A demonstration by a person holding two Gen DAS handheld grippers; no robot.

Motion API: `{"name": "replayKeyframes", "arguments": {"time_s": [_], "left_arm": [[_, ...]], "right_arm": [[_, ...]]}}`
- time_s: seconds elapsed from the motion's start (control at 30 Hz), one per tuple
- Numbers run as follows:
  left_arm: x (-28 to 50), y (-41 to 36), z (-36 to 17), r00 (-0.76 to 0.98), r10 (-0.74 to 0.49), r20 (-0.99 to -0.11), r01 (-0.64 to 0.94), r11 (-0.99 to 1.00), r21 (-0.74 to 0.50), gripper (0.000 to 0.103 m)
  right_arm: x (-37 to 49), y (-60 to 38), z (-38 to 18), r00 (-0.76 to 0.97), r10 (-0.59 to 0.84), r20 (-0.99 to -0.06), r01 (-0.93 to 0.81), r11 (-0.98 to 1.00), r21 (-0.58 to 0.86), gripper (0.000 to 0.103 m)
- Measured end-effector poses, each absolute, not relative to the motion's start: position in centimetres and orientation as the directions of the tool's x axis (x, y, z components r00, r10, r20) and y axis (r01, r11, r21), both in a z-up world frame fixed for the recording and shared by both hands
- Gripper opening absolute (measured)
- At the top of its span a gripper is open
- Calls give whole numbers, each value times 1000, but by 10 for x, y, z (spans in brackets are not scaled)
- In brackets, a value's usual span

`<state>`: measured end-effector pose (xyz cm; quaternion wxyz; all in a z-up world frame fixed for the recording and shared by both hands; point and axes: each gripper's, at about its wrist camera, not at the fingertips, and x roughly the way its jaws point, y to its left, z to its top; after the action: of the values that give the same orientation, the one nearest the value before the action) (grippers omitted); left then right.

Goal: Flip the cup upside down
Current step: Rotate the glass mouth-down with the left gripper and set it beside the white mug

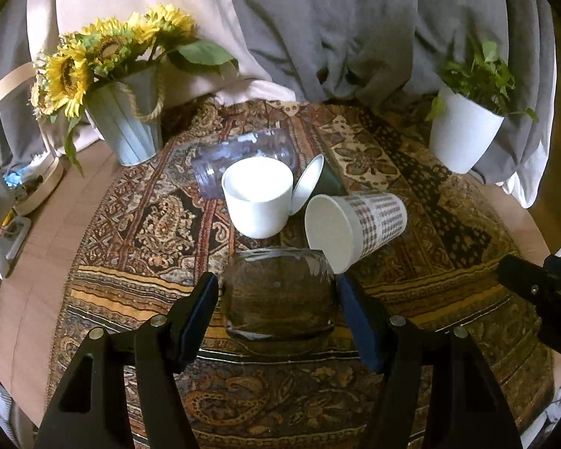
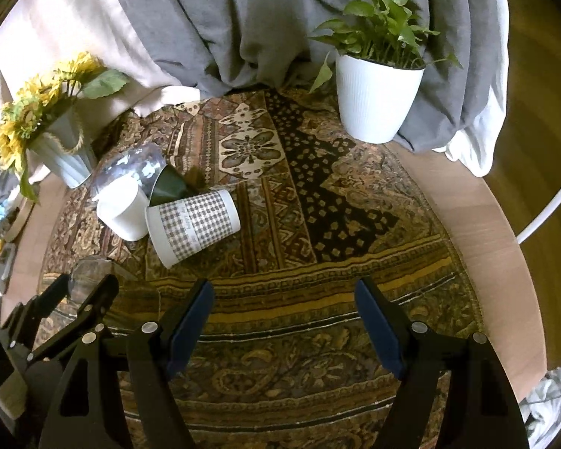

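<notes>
A clear glass cup (image 1: 278, 293) stands on the patterned cloth between the fingers of my left gripper (image 1: 278, 301). The jaws stand close on both sides of it, with a narrow gap at the left pad; the grip is not certain. The same glass shows in the right wrist view (image 2: 89, 269) with the left gripper around it. Behind it a checked paper cup (image 1: 355, 226) lies on its side, and a white cup (image 1: 258, 196) stands tilted. My right gripper (image 2: 282, 318) is open and empty over the cloth.
A clear plastic cup (image 1: 243, 153) and a dark green cup (image 1: 319, 179) lie on their sides behind the white cup. A sunflower pot (image 1: 127, 127) stands back left, a white plant pot (image 1: 460, 138) back right. Grey fabric hangs behind the round table (image 2: 478, 224).
</notes>
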<state>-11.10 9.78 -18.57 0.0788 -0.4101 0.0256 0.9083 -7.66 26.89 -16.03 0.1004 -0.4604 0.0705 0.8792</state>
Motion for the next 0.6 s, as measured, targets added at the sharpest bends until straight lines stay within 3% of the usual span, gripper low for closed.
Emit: {"name": "replayKeyframes", "arguments": {"time_s": [0.1,0.23,0.6], "left_arm": [[-103,91,-168,-697,103,-709,-143,-990,-2,87],[-92,77,-139,-758,53,-650,-93,-995,26,101],[-59,41,-77,-843,-48,-535,-2,-996,92,103]], "right_arm": [[-72,267,-154,-568,112,-816,-246,-968,38,82],[-62,263,-141,-594,111,-797,-255,-965,56,83],[-35,237,-91,-704,75,-706,-205,-974,102,92]]}}
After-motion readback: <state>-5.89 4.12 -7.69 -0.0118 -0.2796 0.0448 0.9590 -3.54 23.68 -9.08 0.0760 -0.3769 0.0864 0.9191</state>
